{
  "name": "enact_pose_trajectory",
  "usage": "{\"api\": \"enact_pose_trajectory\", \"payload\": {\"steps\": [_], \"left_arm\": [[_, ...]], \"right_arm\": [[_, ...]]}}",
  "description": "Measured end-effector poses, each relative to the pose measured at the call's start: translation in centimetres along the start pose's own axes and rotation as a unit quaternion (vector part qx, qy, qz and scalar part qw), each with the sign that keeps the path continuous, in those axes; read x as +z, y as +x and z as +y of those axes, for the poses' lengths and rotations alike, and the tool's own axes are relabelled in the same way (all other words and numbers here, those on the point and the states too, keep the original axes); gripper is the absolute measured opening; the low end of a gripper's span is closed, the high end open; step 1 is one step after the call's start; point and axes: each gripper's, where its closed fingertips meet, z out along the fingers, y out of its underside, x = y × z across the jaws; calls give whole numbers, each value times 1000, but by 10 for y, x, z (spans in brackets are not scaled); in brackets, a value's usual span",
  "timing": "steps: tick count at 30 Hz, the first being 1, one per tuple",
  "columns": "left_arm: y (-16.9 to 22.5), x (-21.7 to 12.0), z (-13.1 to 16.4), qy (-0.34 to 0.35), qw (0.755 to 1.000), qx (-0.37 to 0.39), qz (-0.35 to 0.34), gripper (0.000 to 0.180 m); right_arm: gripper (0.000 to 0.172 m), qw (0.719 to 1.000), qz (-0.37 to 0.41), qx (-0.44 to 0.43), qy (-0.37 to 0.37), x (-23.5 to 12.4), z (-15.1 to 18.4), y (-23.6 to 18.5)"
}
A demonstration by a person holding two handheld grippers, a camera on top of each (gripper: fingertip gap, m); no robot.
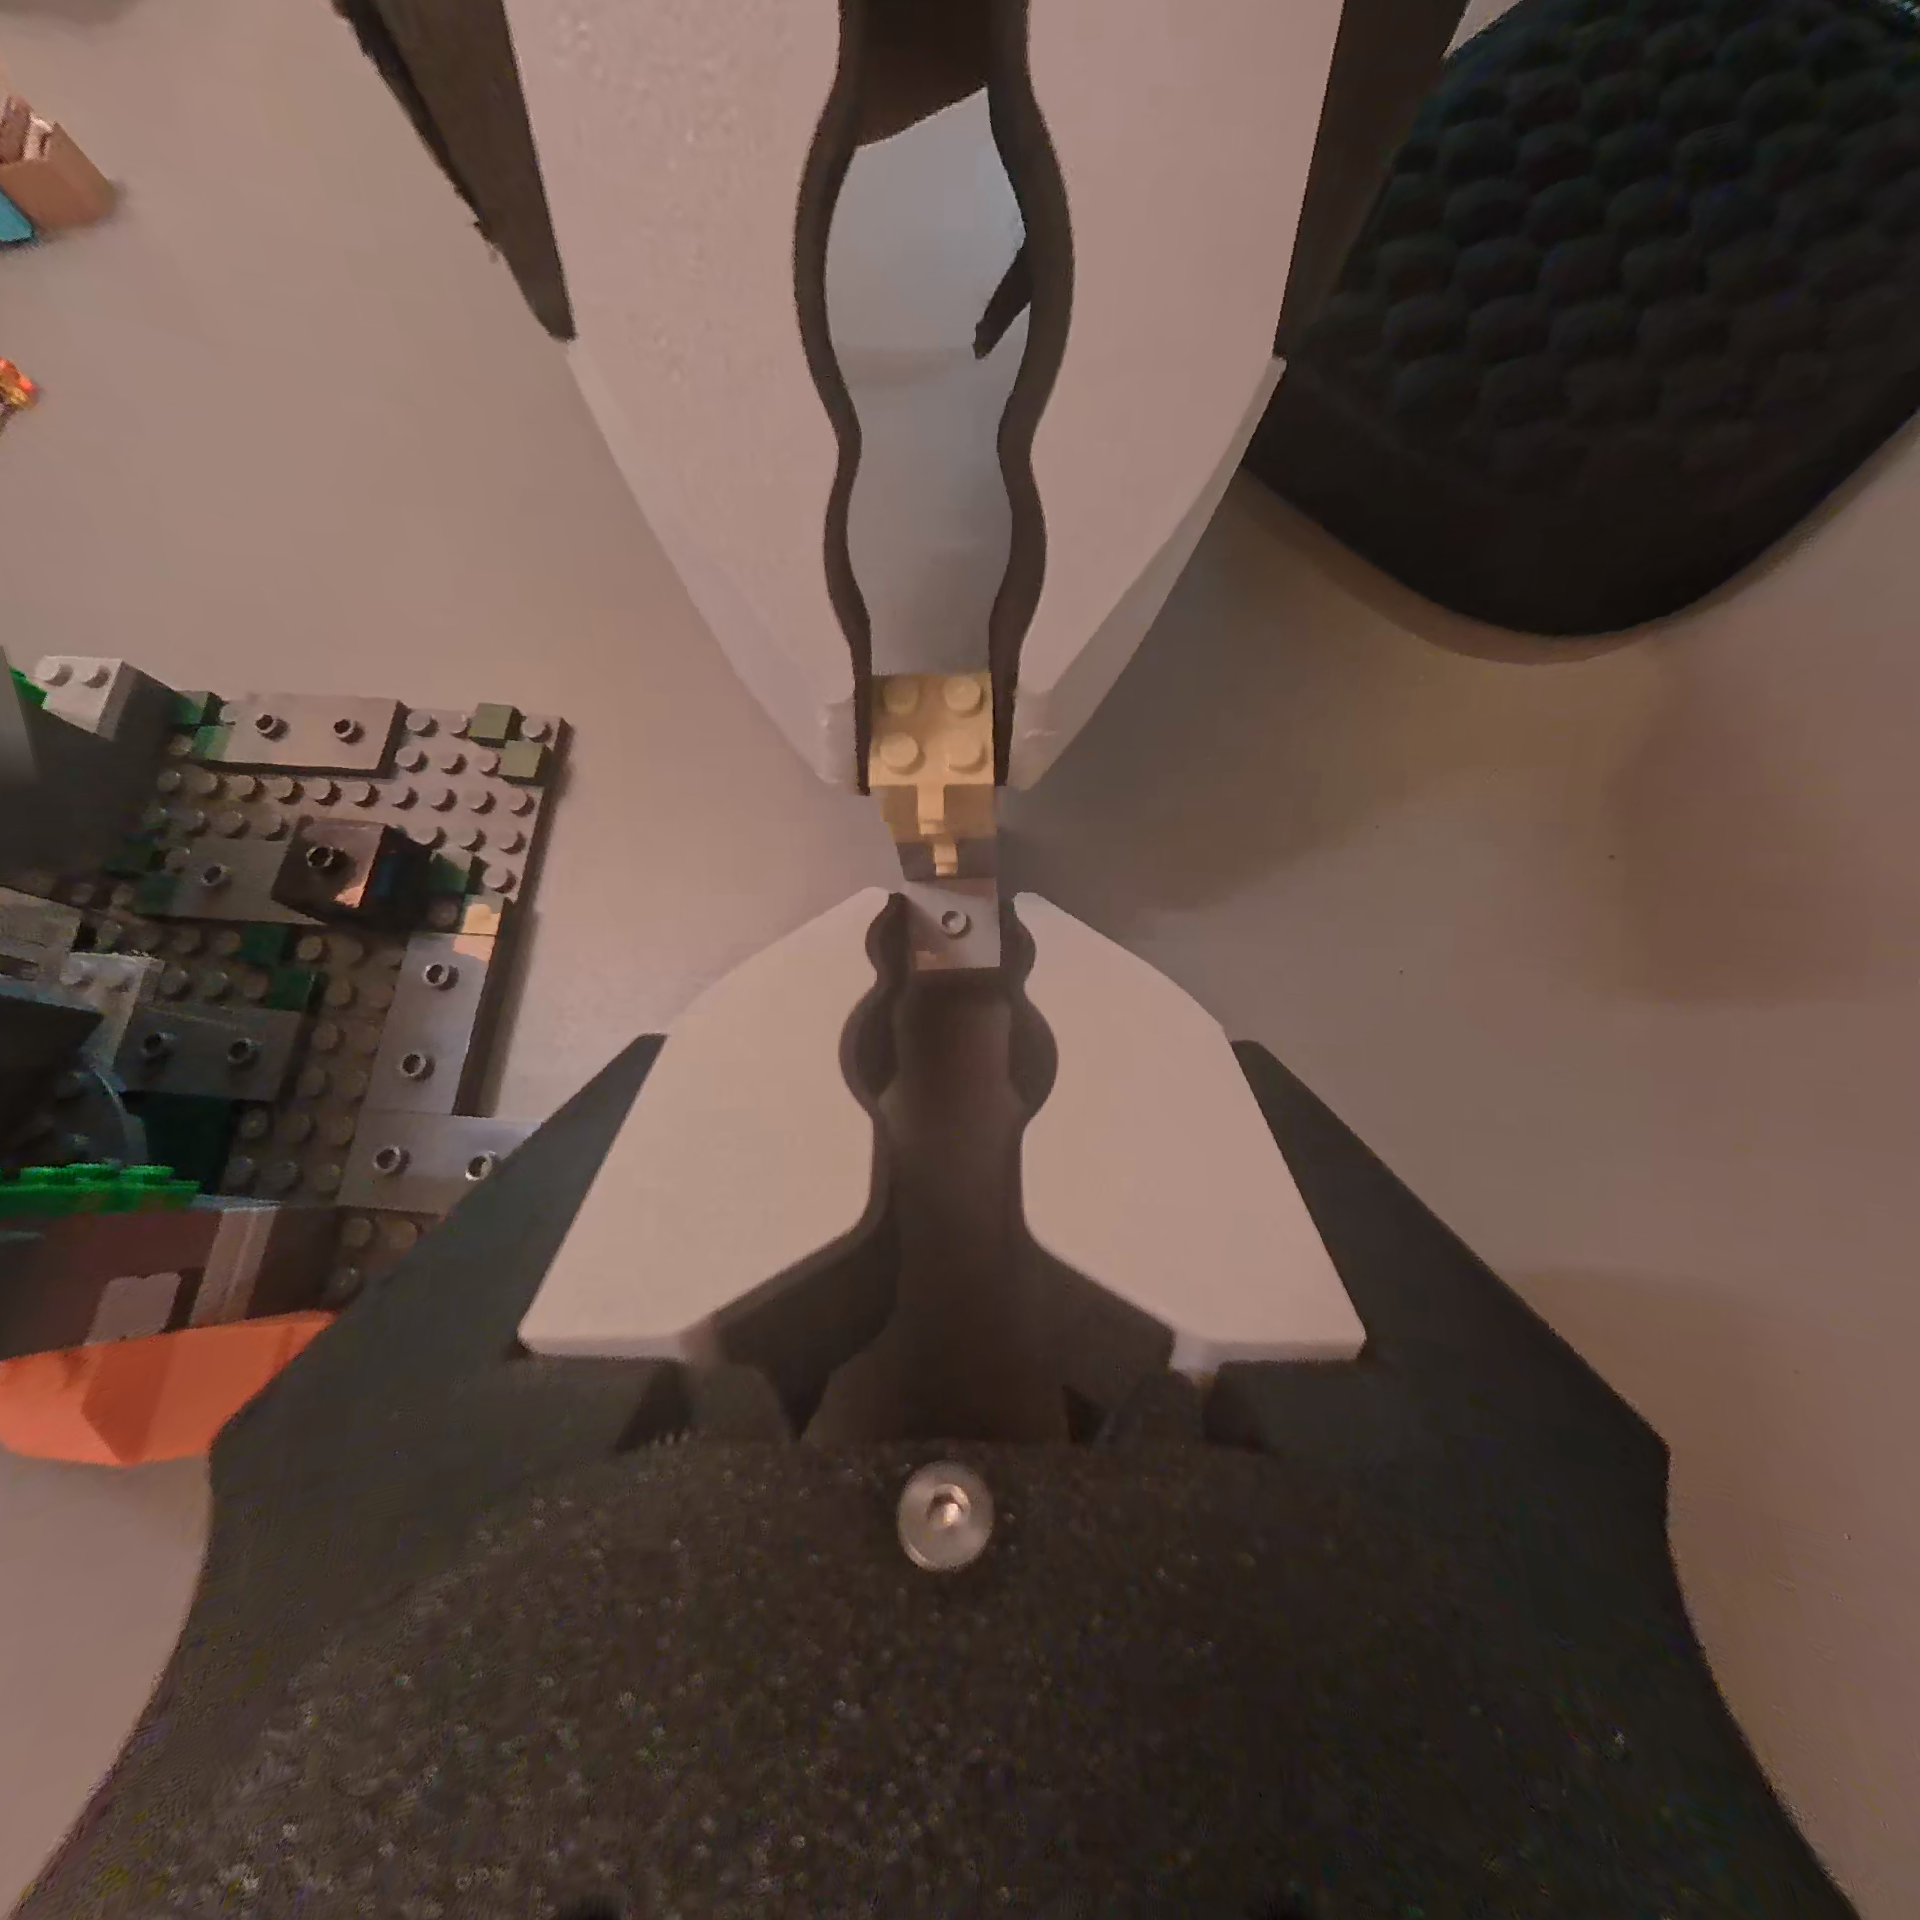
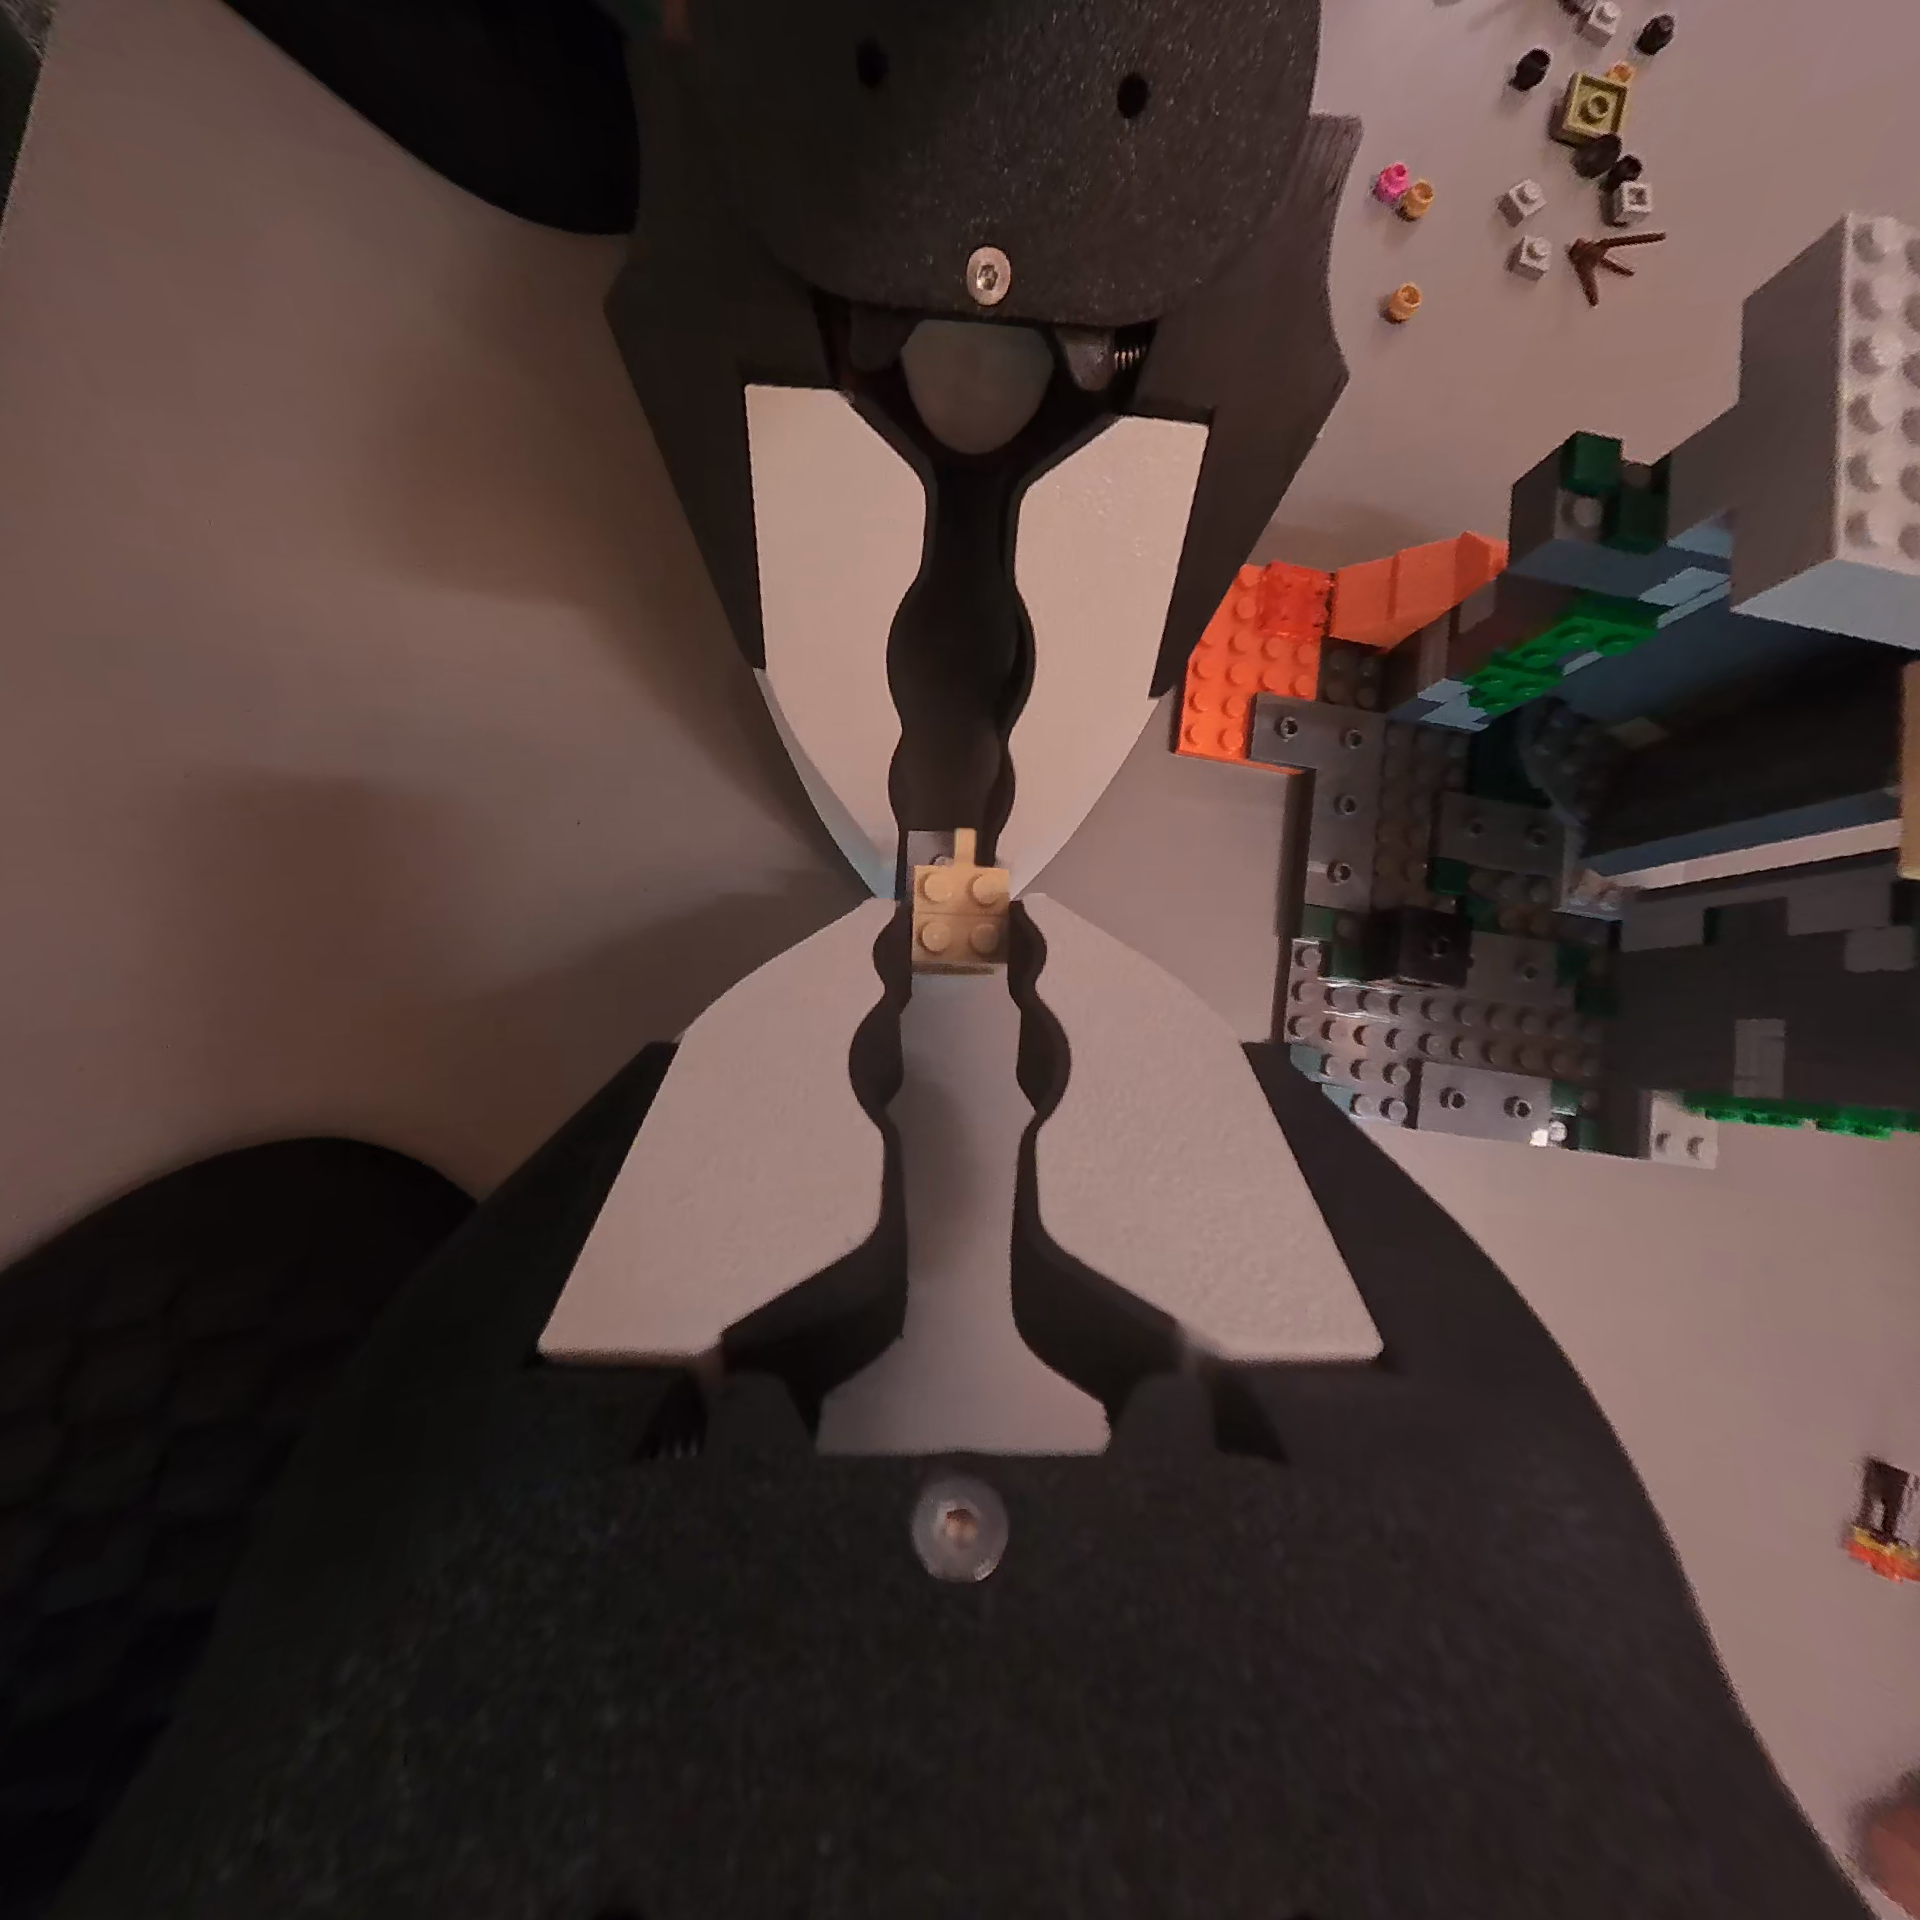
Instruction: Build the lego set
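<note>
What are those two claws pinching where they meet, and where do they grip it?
The left gripper pinches a small grey brick by its two sides; the right gripper pinches a tan studded brick by its sides. The bricks meet tip to tip.

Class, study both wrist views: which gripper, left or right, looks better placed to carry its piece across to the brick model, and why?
Probably the left gripper, though it is close. Its jaws grip a grey piece, and the brick model lies on its side. The right gripper clamps the tan brick tip to tip with it, across from the model.
</note>
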Motion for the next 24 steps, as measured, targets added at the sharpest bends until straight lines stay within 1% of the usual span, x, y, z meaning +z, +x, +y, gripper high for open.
{"api": "enact_pose_trajectory", "payload": {"steps": [24], "left_arm": [[1,0,0,2,1000,5,4,16]], "right_arm": [[17,1000,-15,-5,-16,1,2,-3]]}}
